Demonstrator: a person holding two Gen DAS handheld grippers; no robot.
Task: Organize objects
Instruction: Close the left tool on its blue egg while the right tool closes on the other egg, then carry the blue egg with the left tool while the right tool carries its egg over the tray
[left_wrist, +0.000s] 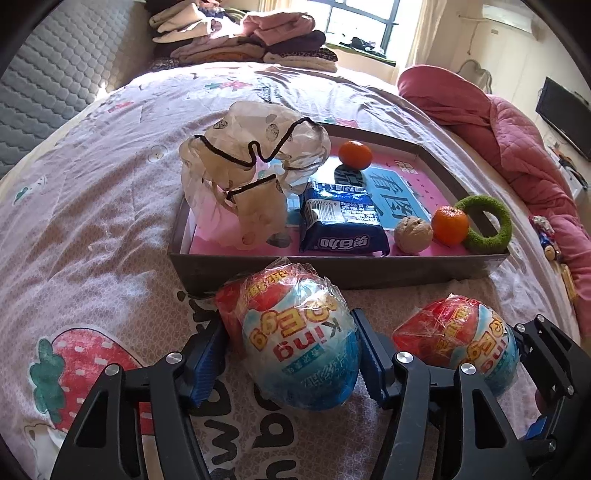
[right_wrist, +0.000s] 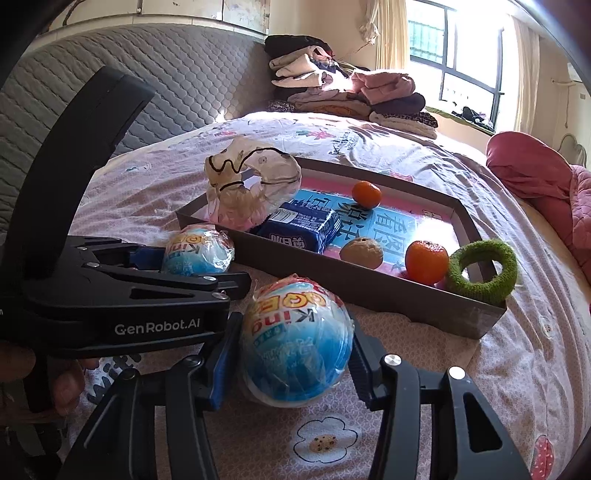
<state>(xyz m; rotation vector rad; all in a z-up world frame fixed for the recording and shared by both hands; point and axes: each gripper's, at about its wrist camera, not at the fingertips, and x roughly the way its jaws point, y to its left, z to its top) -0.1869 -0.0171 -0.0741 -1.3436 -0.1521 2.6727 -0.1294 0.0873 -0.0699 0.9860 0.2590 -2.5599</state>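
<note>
Left wrist view showed the left gripper (left_wrist: 288, 354) clamped on a wrapped toy egg (left_wrist: 299, 350), both blue pads (left_wrist: 207, 365) against its crinkled film, the egg resting on the bedspread (left_wrist: 92, 221). Off to that gripper's right, the right gripper (right_wrist: 295, 365) was likewise closed around a second wrapped egg (right_wrist: 295, 343), pads touching either side. Just ahead of both sets of fingertips stood a shallow grey tray (left_wrist: 332, 269). Inside it, from the left gripper's side across, lay a crumpled plastic bag (left_wrist: 251, 166), a blue snack pack (left_wrist: 340, 225), a walnut (left_wrist: 413, 234), an orange (left_wrist: 450, 225) and a green ring (left_wrist: 487, 225). Another orange (left_wrist: 355, 155) sat farther ahead.
</note>
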